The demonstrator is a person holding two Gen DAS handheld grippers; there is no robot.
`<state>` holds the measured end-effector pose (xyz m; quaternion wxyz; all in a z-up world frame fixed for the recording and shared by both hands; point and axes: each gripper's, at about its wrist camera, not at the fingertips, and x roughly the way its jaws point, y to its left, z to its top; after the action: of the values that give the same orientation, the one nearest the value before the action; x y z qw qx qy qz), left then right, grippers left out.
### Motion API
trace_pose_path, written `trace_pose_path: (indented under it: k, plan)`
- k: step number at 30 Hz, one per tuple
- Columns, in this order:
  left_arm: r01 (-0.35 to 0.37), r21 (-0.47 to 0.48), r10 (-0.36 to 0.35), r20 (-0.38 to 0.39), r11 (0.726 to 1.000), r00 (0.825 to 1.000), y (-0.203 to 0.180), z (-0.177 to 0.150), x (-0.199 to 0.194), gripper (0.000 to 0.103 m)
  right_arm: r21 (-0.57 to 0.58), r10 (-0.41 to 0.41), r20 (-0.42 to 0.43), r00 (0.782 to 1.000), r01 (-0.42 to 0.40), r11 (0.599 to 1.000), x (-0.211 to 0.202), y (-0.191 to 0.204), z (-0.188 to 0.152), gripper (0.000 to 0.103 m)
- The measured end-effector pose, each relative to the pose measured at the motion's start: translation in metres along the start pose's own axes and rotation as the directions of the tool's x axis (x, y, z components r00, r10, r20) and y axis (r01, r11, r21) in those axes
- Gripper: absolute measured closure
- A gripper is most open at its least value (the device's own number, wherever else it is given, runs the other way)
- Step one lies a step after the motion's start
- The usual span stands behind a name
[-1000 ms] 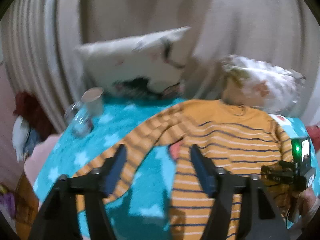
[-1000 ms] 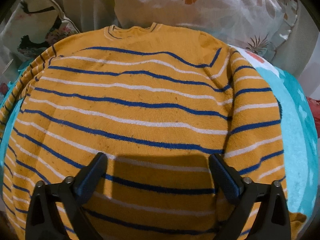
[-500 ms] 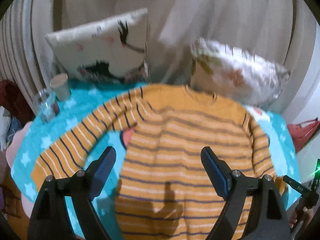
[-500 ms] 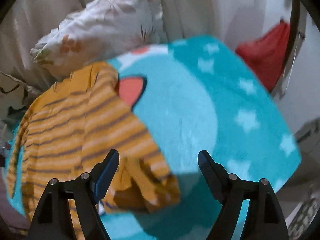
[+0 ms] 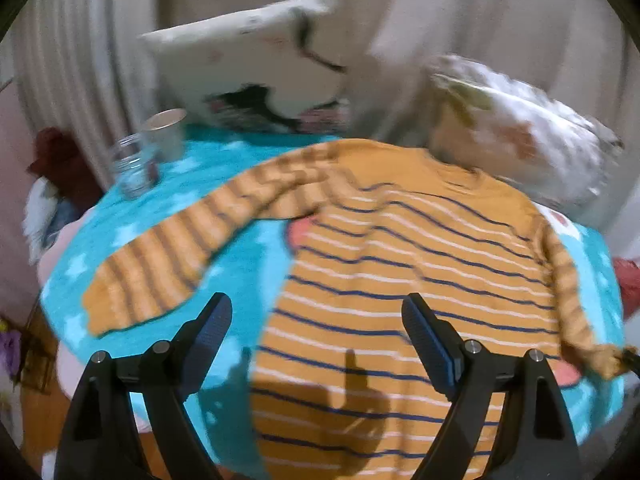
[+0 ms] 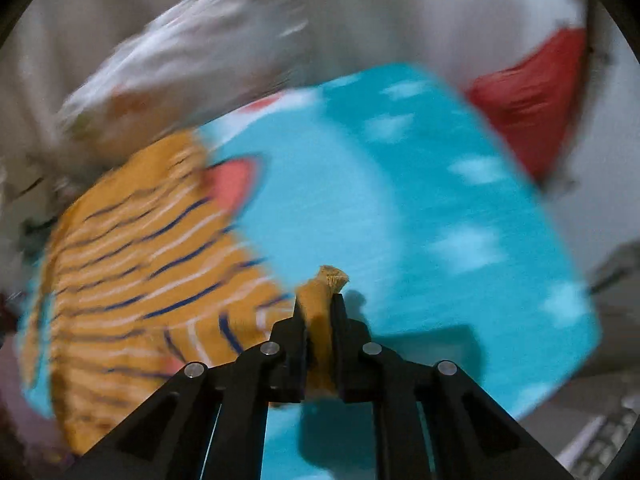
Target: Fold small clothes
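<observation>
Gripping the sweater's cuff [image 6: 320,300], the right tool [image 6: 318,312] has just clamped shut; half a second ago it stood spread. The left tool [image 5: 316,320] stays spread above the sweater [image 5: 400,280], enabling the sleeve fold.

sweater [image 5: 400,272] flat on blanket [image 5: 244,264] | pillows [image 5: 256,60] behind it | glass jar [image 5: 134,168] and cup [image 5: 166,134] at blanket's far-left corner

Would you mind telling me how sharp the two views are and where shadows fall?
Left wrist view: slightly blurred, worst at the pillows; the left gripper throws a dark shadow on the striped sweater. Right wrist view: heavy motion smear over the blanket; only the right gripper and the pinched sleeve cuff stay crisp.
</observation>
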<state>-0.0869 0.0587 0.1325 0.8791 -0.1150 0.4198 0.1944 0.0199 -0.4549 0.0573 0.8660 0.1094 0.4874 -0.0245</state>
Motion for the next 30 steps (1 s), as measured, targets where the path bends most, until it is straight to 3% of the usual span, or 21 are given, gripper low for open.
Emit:
trace_pose_path:
  k: [3, 4, 5, 6, 7, 11, 14, 16, 20, 24, 25, 26, 28, 29, 30]
  plan:
    - [-0.044, -0.06, 0.043, -0.02, 0.997, 0.999, 0.023, -0.002, 0.004, 0.017, 0.066, -0.254, 0.037, 0.967, 0.251, 0.966, -0.004, -0.049, 0.013, 0.088]
    - [-0.057, -0.078, 0.055, -0.031, 0.995, 0.998, 0.03, -0.004, 0.006, 0.017, 0.102, -0.285, 0.038, 0.958, 0.28, 0.954, -0.006, -0.06, 0.015, 0.086]
    - [-0.064, -0.086, 0.061, -0.036, 0.994, 0.997, 0.033, -0.005, 0.006, 0.017, 0.139, -0.296, 0.041, 0.954, 0.288, 0.947, -0.009, -0.07, 0.015, 0.07]
    - [-0.072, -0.094, 0.068, -0.041, 0.993, 0.997, 0.035, -0.007, 0.007, 0.017, 0.177, -0.288, 0.047, 0.957, 0.276, 0.945, -0.014, -0.08, 0.014, 0.058]
    - [-0.075, -0.096, 0.071, -0.046, 0.993, 0.996, 0.036, -0.008, 0.007, 0.017, 0.218, -0.267, 0.061, 0.962, 0.248, 0.944, -0.021, -0.087, 0.009, 0.038]
    - [-0.062, -0.069, 0.057, -0.068, 0.996, 0.996, 0.023, -0.012, 0.013, 0.017, 0.3, -0.109, 0.066, 0.992, 0.085, 0.95, -0.022, -0.098, -0.012, 0.035]
    - [-0.036, -0.028, 0.034, -0.075, 0.999, 0.997, 0.005, -0.014, 0.015, 0.017, 0.399, 0.033, 0.061, 0.998, -0.054, 0.915, -0.014, -0.102, -0.034, 0.035]
    - [-0.02, 0.002, 0.02, -0.073, 1.0, 0.997, -0.007, -0.014, 0.016, 0.017, 0.45, 0.08, 0.065, 0.995, -0.1, 0.887, -0.008, -0.099, -0.039, 0.035]
    - [0.019, 0.033, -0.017, -0.079, 0.999, 0.997, -0.027, -0.015, 0.017, 0.017, 0.407, 0.058, 0.069, 0.996, -0.081, 0.91, -0.008, -0.069, -0.014, 0.034]
    - [0.063, 0.051, -0.059, -0.09, 0.997, 0.994, -0.041, -0.018, 0.019, 0.017, 0.385, -0.035, -0.078, 0.996, 0.062, 0.921, 0.026, -0.047, 0.014, 0.029]
    - [0.071, 0.058, -0.065, -0.092, 0.996, 0.994, -0.044, -0.019, 0.019, 0.017, 0.386, -0.048, -0.111, 0.993, 0.087, 0.919, 0.041, -0.042, 0.018, 0.029]
    - [0.075, 0.065, -0.068, -0.092, 0.995, 0.993, -0.046, -0.021, 0.018, 0.017, 0.379, -0.062, -0.139, 0.988, 0.111, 0.919, 0.052, -0.039, 0.019, 0.038]
    - [0.073, 0.072, -0.067, -0.091, 0.995, 0.994, -0.046, -0.023, 0.017, 0.017, 0.372, -0.074, -0.186, 0.98, 0.14, 0.917, 0.072, -0.035, 0.02, 0.064]
    - [0.068, 0.07, -0.061, -0.09, 0.995, 0.994, -0.044, -0.024, 0.017, 0.017, 0.365, -0.085, -0.169, 0.982, 0.143, 0.92, 0.071, -0.033, 0.022, 0.088]
    - [0.062, 0.064, -0.056, -0.091, 0.996, 0.994, -0.042, -0.024, 0.017, 0.017, 0.344, -0.075, -0.15, 0.986, 0.123, 0.931, 0.069, -0.029, 0.026, 0.093]
